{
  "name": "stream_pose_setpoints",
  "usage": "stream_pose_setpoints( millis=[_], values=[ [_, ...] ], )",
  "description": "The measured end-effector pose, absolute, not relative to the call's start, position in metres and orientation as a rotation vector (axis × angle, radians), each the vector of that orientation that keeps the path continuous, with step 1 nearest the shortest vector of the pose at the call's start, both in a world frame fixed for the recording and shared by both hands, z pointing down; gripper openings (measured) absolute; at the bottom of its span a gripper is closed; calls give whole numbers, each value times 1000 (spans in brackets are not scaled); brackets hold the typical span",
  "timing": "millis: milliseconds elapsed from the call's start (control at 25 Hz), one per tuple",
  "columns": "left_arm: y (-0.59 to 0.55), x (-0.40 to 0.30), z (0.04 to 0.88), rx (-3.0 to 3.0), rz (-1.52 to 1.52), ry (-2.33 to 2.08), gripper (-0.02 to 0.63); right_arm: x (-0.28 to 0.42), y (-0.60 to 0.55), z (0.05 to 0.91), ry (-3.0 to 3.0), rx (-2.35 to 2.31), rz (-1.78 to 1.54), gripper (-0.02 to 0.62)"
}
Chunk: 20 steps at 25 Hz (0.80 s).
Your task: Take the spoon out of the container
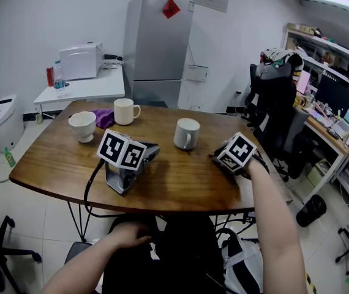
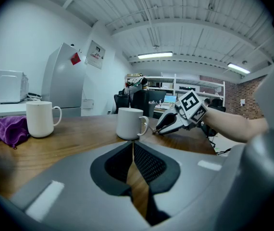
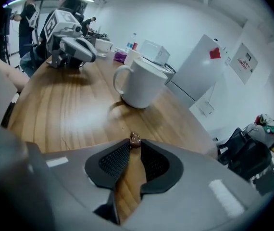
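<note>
A white mug (image 1: 187, 133) stands mid-table. A hand holds my right gripper (image 1: 215, 156) low over the wood to its right, jaws pointing at the mug (image 3: 142, 85). In the right gripper view a small brown spoon end (image 3: 135, 138) sits right at the jaw tips of my right gripper (image 3: 135, 144), with a thin slit of table showing between the pads; the rest of the spoon is hidden. The jaws stand slightly open. My left gripper (image 1: 155, 149) lies on the table unheld, its jaws (image 2: 133, 144) closed tip to tip with nothing in them.
Another white mug (image 1: 125, 111), a white cup (image 1: 82, 126) and a purple cloth (image 1: 105, 117) sit at the table's far left. The person's left hand (image 1: 128, 234) rests on the lap. An office chair (image 1: 272, 103) stands to the right of the table.
</note>
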<state>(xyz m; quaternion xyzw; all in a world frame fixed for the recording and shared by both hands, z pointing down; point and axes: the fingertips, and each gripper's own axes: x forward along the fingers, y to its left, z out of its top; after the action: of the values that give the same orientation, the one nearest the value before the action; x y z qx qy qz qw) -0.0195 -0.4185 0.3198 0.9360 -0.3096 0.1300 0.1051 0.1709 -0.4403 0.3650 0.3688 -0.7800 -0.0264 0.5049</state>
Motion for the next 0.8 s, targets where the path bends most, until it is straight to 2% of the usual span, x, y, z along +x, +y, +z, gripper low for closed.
stream_pose_setpoints(
  millis=[160, 360, 560, 800],
  values=[
    [-419, -20, 321, 2760, 383, -913, 11, 173, -440, 365, -1924, 911, 18, 107],
    [-419, -19, 320, 2759, 384, -912, 11, 171, -442, 353, -1997, 962, 38, 107],
    [-419, -20, 320, 2757, 385, -914, 11, 160, -446, 329, -2150, 1076, 30, 41],
    [-419, -20, 319, 2758, 384, -913, 11, 145, -443, 321, -2307, 1133, 107, 19]
  ],
)
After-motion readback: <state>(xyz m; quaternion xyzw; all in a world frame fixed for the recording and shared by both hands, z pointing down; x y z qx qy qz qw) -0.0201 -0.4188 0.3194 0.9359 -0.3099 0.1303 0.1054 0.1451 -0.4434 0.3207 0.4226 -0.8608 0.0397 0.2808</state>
